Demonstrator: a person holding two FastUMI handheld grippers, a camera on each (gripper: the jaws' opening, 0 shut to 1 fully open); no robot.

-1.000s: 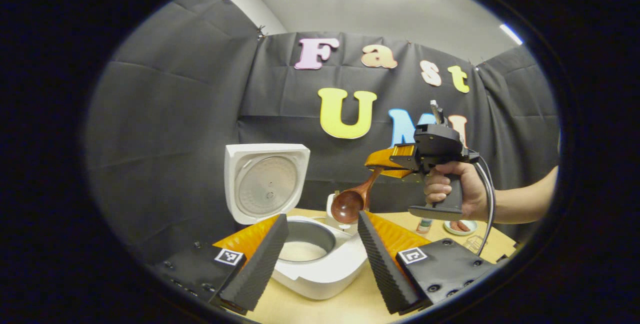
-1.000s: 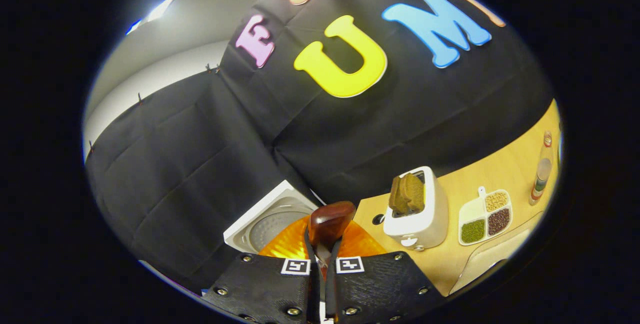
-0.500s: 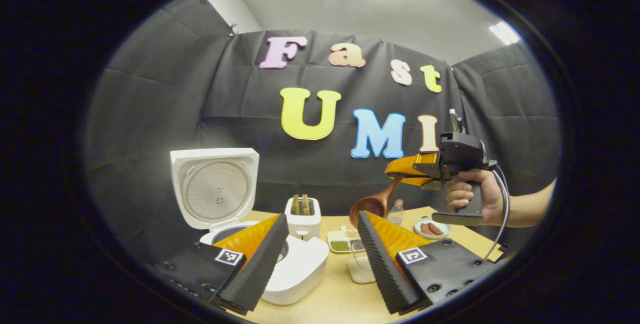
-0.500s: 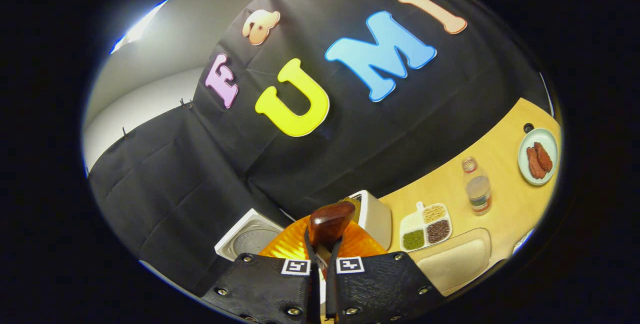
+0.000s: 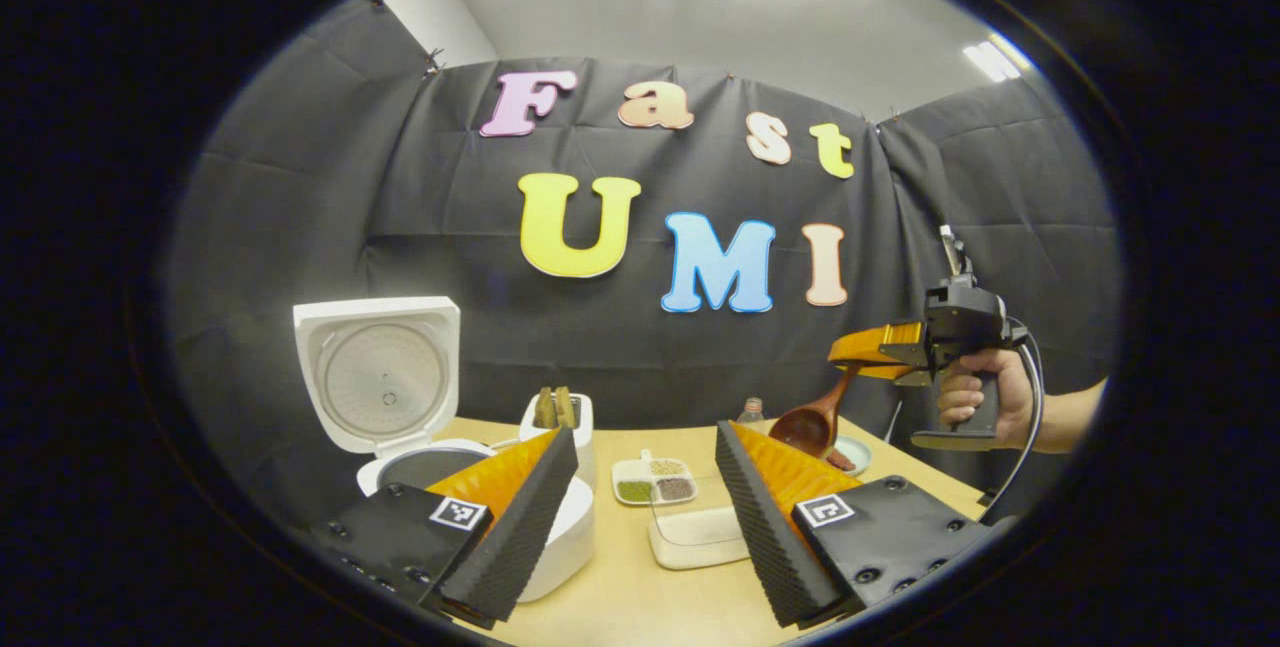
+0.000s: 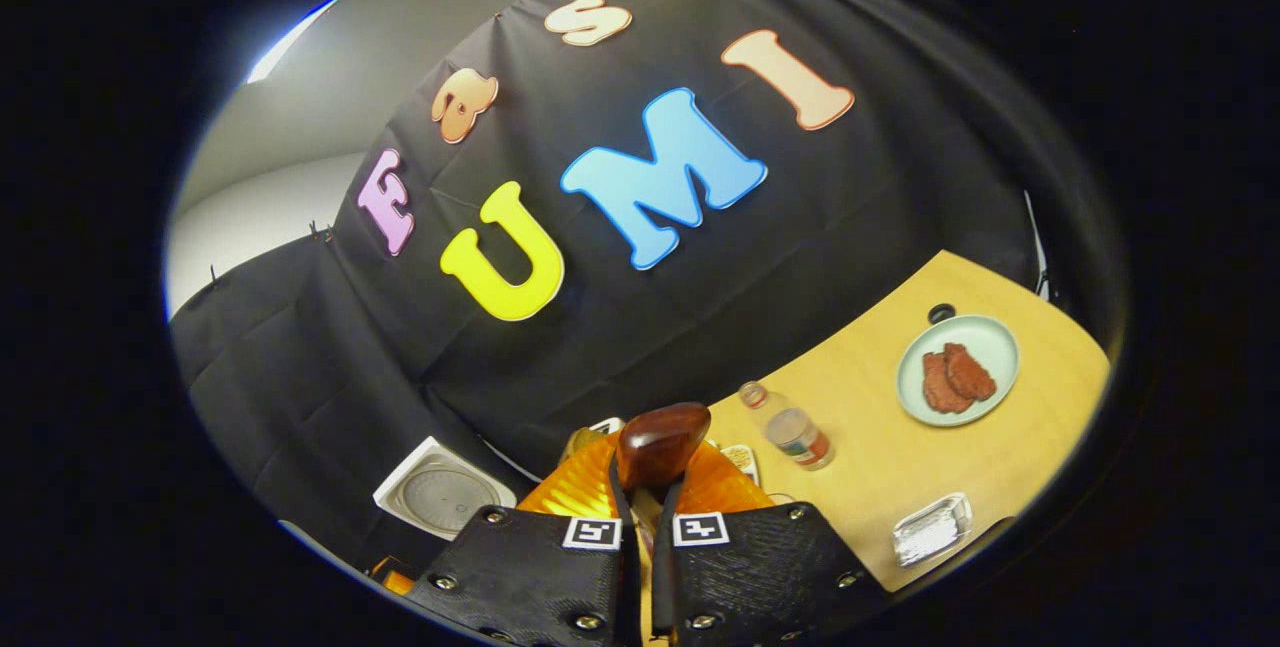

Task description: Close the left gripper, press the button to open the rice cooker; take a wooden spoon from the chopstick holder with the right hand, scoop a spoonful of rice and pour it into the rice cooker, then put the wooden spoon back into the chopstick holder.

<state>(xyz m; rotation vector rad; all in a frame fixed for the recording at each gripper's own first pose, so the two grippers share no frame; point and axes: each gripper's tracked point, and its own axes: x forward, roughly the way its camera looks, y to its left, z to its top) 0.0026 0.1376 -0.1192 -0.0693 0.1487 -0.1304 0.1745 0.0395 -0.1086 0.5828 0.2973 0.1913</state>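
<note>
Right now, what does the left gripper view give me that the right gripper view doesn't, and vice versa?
Left gripper view adds: the open left gripper, the hand holding the right gripper, the wooden spoon bowl hanging below it, and the rice container.
Right gripper view adds: its two fingers pressed on the spoon's handle end, and a small shiny dish.
Shared: the open rice cooker lid, bottle, plate, table.
</note>
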